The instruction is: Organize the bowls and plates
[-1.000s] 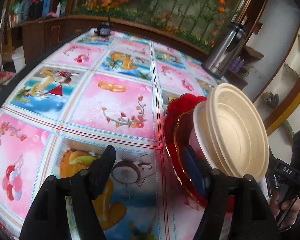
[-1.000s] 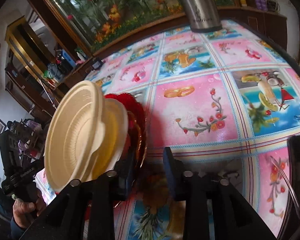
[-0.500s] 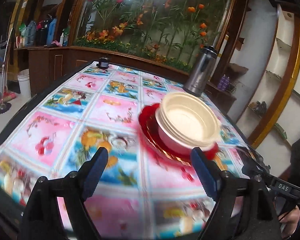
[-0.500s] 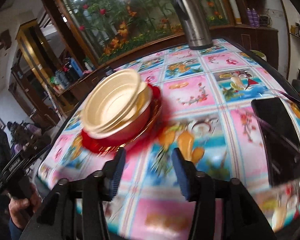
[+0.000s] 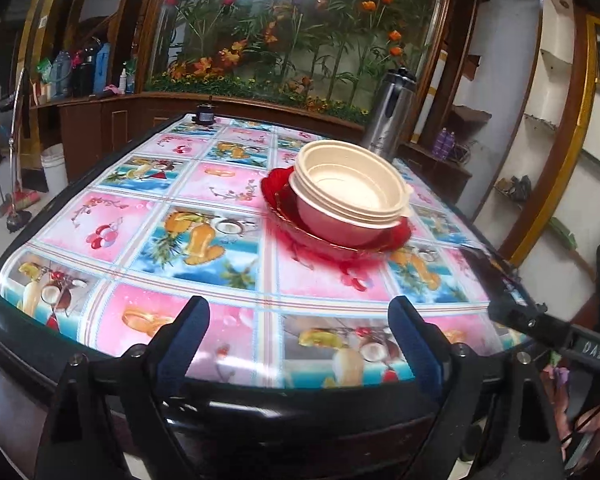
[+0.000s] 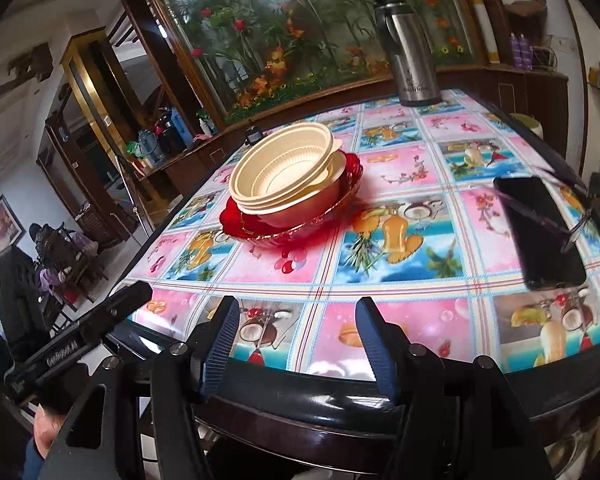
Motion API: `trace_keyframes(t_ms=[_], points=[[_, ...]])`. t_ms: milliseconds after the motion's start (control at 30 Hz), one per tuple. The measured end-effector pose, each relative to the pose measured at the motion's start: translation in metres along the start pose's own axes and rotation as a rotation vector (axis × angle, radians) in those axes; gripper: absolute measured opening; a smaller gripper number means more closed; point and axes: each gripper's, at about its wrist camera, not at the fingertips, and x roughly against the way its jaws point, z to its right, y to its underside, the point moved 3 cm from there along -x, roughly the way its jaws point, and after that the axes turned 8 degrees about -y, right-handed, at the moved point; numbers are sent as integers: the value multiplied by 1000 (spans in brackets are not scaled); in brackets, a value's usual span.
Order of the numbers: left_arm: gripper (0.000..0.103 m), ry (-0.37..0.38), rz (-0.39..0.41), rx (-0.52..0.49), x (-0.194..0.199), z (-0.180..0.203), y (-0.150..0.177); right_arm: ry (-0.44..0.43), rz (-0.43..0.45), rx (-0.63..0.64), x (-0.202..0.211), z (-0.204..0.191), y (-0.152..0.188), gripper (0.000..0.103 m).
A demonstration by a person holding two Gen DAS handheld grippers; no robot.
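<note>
Both grippers, left gripper point(image 5: 300, 344) & right gripper point(image 6: 296, 340), just been opening, holding nothing; bowls point(image 5: 350, 188) looking light, red plates point(image 5: 284, 204) prob fragile, grab by rim.

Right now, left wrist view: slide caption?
Cream bowls nested on red plate, open left hand-held gripper empty at the table edge.

Cream bowls point(image 6: 288, 172) nested on red plates point(image 6: 260, 228); right gripper point(image 6: 296, 344) empty, clear.

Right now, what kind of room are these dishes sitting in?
Most likely a home dining room: a table under a fruit-print cover, a steel thermos flask at its far end, and a large planted glass display set in wooden cabinetry behind.
</note>
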Motion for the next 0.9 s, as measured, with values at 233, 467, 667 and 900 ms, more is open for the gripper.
trace_keyframes(t_ms=[233, 467, 667, 900], points=[[93, -53, -38, 21, -42, -4, -12, 46, -31, -20, -33, 24, -21, 67], [103, -234, 18, -54, -63, 7, -33, 93, -59, -25, -69, 49, -46, 68], [103, -249, 49, -68, -82, 16, -52, 174, 10, 55, -85, 52, -67, 79], [103, -286, 45, -71, -93, 23, -52, 195, 68, 80, -87, 50, -69, 85]])
